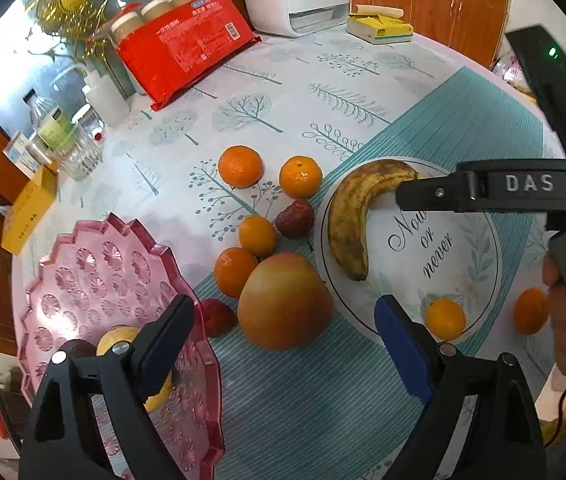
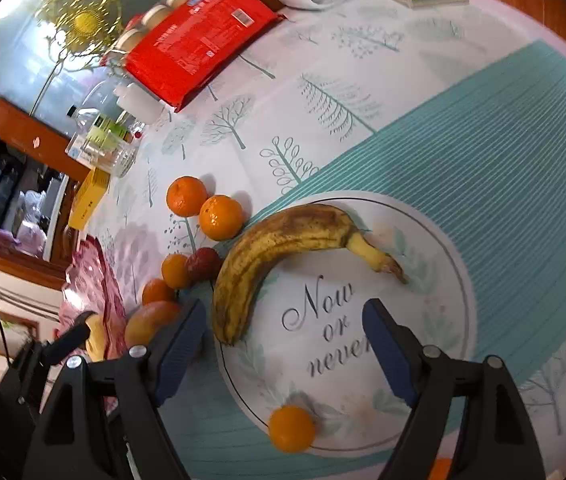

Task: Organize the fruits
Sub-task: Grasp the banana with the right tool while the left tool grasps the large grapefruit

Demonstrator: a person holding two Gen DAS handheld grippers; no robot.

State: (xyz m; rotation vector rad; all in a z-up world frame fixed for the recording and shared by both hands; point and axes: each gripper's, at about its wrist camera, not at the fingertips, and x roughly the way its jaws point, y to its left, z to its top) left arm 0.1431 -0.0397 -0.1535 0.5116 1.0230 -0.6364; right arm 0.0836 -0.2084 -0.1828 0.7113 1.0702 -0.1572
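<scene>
Now both tongs hang wide and empty, left tongs (image 1: pixel 283 344) over the mango (image 1: pixel 285 300), banana (image 2: pixel 279 256) at ten o'clock on the plate (image 2: pixel 443 248); I'd center before closing.

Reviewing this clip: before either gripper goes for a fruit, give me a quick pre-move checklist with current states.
1. Left gripper open, nothing between its fingers: ok.
2. Right gripper open, nothing held: ok.
3. Banana lying fully on the white plate: ok.
4. Big orange-pink fruit unobstructed from above: ok.
5. Pink tray has free room: ok, though its near part is hidden.
6. Fruit already in the tray identified: cannot tell.
</scene>
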